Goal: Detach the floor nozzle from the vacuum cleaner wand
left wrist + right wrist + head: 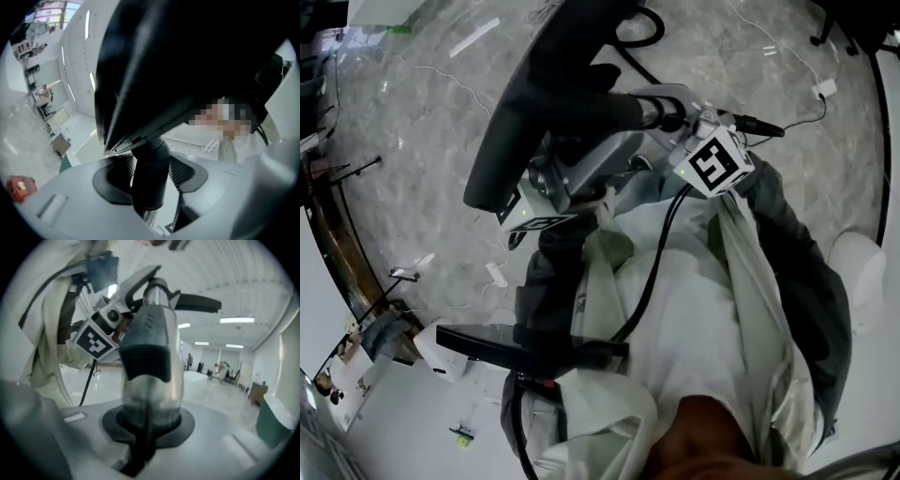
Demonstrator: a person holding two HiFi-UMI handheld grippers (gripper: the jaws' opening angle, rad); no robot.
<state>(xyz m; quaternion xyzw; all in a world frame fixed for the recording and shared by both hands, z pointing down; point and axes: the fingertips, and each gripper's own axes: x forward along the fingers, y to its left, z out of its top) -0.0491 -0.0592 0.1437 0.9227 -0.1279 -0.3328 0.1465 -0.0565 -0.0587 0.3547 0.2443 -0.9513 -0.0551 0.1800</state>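
Observation:
The black floor nozzle (534,112) is lifted in front of my chest in the head view. In the left gripper view its wide body (154,56) fills the top. Its round neck (150,187) stands between the jaws, and my left gripper (150,173) is shut on it. In the right gripper view the silver wand (150,390) with a black collar (145,352) runs up from the jaws, and my right gripper (150,420) is shut on it. The left gripper's marker cube (96,341) shows beside the wand. I cannot tell whether the wand and nozzle are still joined.
A grey marble floor (412,169) lies below, with thin cables and a white plug (823,89). A dark flat bar (525,342) crosses close to my body. A black cable (652,272) hangs over my pale jacket. A red object (19,187) lies on the floor.

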